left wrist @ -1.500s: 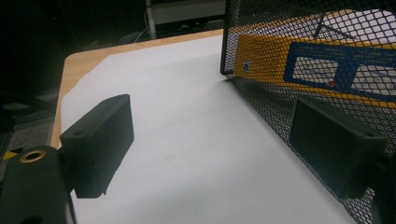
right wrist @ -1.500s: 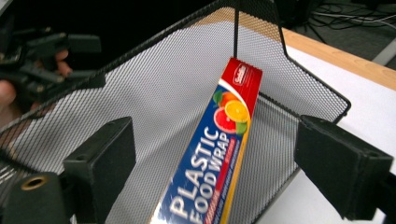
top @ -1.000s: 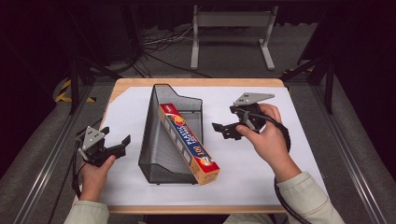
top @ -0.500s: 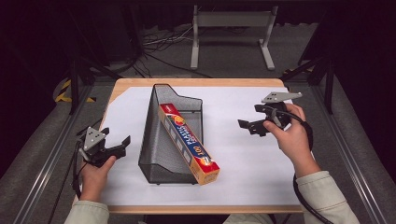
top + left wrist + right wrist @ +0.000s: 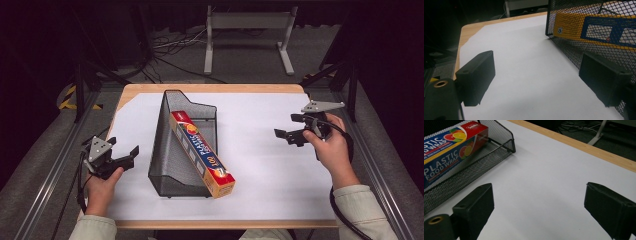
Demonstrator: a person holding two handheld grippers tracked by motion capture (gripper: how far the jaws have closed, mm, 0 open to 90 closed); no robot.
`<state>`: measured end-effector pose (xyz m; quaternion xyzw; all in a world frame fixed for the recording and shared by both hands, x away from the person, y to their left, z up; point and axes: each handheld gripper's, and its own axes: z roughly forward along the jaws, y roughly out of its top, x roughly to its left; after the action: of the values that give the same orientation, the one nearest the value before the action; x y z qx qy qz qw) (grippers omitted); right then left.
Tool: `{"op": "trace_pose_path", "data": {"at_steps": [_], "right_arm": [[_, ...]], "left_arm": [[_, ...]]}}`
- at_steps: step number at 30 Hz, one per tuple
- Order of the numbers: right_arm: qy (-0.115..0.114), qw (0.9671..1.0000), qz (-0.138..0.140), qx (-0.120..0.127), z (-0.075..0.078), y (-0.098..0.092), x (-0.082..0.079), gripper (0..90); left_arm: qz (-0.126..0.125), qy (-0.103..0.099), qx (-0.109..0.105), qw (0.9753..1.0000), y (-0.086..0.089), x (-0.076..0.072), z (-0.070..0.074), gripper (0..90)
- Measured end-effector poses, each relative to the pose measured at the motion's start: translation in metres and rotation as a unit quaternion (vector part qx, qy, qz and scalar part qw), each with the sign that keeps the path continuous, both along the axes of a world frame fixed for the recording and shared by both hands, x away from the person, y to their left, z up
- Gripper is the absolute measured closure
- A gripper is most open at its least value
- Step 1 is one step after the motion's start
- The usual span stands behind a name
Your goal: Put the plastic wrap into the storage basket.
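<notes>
A wooden table (image 5: 210, 88) is carrying a white sheet (image 5: 260, 150) that is covering nearly all of its top, leaving a bare strip of wood showing along the far edge. A black mesh tray (image 5: 165, 150) is standing on the sheet left of centre, seemingly flat on its base.

Pretty dark room: grey floor (image 5: 240, 55), cables (image 5: 172, 42) lying around, some grey metal stand (image 5: 247, 25) behind the wooden table (image 5: 210, 88), I think.

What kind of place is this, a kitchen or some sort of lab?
Likely a lab or recording workspace: a paper-covered table, dark surroundings, floor cables, and a person holding the left gripper and the right gripper.
</notes>
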<state>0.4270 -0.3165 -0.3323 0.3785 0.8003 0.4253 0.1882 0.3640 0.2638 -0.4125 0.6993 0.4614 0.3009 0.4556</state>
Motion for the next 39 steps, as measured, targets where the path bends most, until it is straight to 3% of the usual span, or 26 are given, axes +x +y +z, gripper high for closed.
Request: {"op": "trace_pose_path", "data": {"at_steps": [4,17,24,27,39], "right_arm": [[0.001,0.9999,-0.005,0.012,-0.017,-0.015,0.0,9.0],[0.02,0.9992,-0.033,0.008,-0.064,-0.037,-0.006,8.7],[0.012,0.9986,-0.052,-0.003,-0.08,-0.04,-0.009,8.1],[0.022,0.9983,-0.053,-0.001,-0.088,-0.043,-0.01,8.1],[0.033,0.997,-0.07,0.001,-0.1,-0.044,-0.016,8.1]], "left_arm": [[-0.002,-0.001,0.002,1.0,-0.001,0.0,0.0,14.4],[-0.001,0.003,0.009,1.0,-0.003,0.001,-0.003,14.3],[-0.004,0.007,0.011,0.9999,-0.004,0.002,-0.004,14.1],[-0.006,0.008,0.012,0.9999,-0.004,0.002,-0.005,14.1],[-0.008,0.012,0.014,0.9998,-0.006,0.004,-0.006,13.9]]}}
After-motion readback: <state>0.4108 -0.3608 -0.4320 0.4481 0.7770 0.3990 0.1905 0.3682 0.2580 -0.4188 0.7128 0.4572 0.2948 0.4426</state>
